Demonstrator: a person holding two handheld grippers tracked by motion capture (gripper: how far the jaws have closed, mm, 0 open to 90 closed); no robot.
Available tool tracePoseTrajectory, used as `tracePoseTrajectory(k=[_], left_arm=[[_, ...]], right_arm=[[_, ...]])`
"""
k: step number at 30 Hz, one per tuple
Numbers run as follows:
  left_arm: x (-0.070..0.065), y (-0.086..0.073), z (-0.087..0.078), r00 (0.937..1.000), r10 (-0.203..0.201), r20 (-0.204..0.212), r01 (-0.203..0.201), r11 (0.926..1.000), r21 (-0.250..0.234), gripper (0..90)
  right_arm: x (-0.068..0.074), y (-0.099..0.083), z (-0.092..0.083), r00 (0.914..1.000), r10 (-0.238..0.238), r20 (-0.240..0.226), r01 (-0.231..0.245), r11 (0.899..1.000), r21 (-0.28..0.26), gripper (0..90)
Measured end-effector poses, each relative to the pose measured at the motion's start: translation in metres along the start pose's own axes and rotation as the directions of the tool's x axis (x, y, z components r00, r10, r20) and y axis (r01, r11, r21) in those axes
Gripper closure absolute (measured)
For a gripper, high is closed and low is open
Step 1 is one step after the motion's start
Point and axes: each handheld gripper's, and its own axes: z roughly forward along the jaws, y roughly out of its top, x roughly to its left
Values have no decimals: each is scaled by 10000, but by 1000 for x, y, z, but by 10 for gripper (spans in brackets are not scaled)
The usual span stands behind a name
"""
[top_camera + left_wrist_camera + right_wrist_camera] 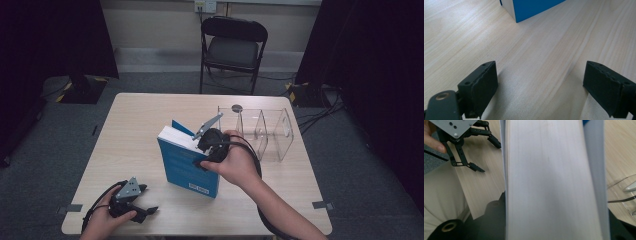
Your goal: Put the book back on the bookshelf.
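A thick blue book (187, 165) stands upright on the pale wooden table (135, 120), white page edges facing up. My right gripper (201, 154) comes down over its top edge, jaws hugging both covers with no gap showing. In the right gripper view the page block (549, 182) runs between those jaws (554, 225). My left gripper (149, 200) rests at the front left of the table, open, with nothing between its fingers; it is also in the right gripper view (489, 157). In the left gripper view (540, 85) bare wood lies between the jaws and a book corner (531, 7) is beyond them.
A clear acrylic organizer (260, 132) with several compartments stands just right of the book, and its edge is in the right gripper view (624, 192). A black folding chair (232, 50) stands beyond the table's far edge. Cables trail from both grippers.
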Motion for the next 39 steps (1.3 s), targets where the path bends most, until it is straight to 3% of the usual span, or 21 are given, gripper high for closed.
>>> tracePoseTrajectory(k=[7,10,18,32,39], left_arm=[[0,0,0,10000,9,1,-9,10000,4,119],[0,0,0,10000,8,-1,-8,10000,3,118],[0,0,0,10000,8,0,-8,10000,3,119],[0,0,0,10000,-79,23,79,10000,-15,118],[-1,0,1,9999,-131,26,131,9999,-67,117]], right_arm=[[-1,2,0,10000,5,70,-7,9996,290,562],[-2,0,0,9999,-1,118,1,10000,-17,548],[-1,0,1,9998,156,144,-156,9999,16,601],[2,-3,-2,9994,290,209,-286,9994,-199,619],[0,-8,-8,9979,637,-114,-642,9969,-459,620]])
